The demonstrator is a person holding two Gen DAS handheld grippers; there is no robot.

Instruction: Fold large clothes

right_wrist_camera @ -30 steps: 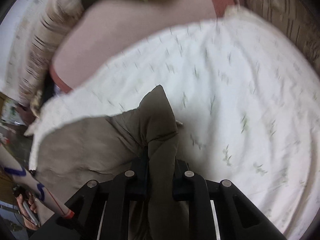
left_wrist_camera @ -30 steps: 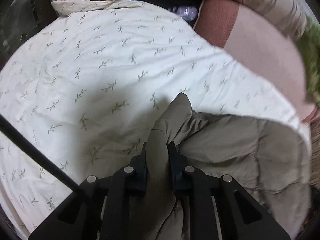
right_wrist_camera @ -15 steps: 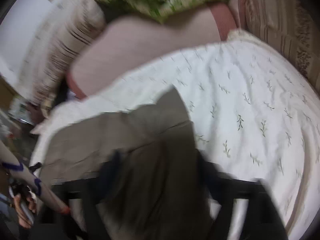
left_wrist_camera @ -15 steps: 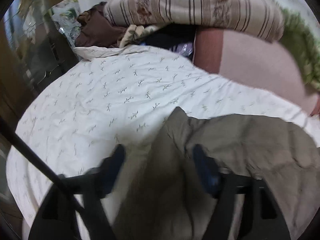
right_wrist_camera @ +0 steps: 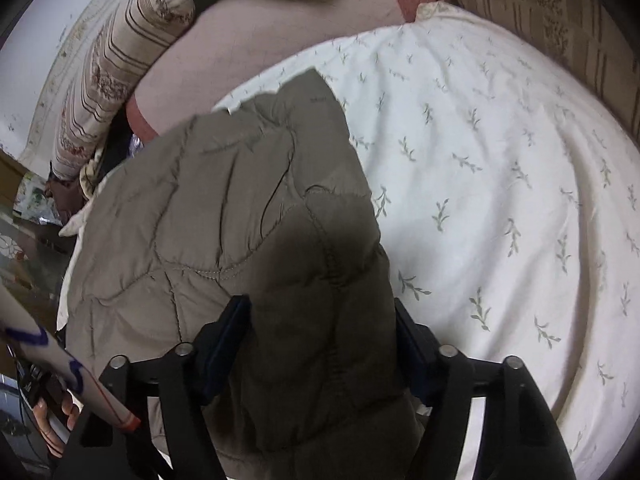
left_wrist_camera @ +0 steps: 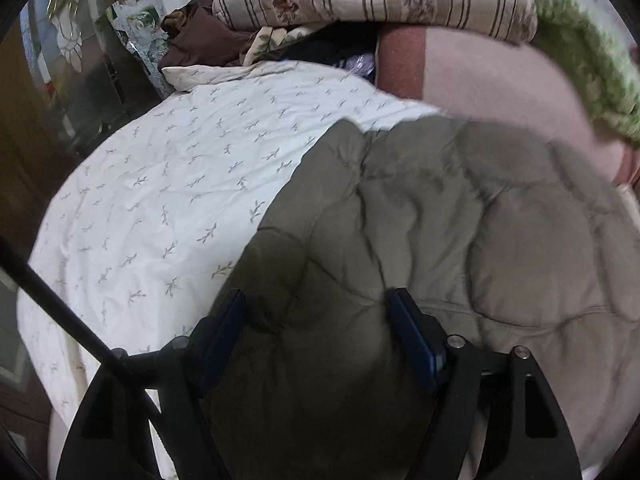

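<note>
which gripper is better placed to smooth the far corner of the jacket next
Right, probably: the jacket corner lies straight ahead of the open right gripper; from the open left gripper its near corner sits off-centre and the rest is blurred.

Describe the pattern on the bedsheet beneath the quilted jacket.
The bedsheet is white with small green leafy sprigs, clearest in the right wrist view.

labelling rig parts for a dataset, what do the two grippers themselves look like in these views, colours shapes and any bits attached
The left gripper has matte black angular finger arms with triangular cut-outs, silver round bolt heads, and dark blue flat pads. A thin black rod crosses diagonally beside it. The right gripper looks the same: black frame, silver bolts, dark blue pads. No cables are clearly visible.
</note>
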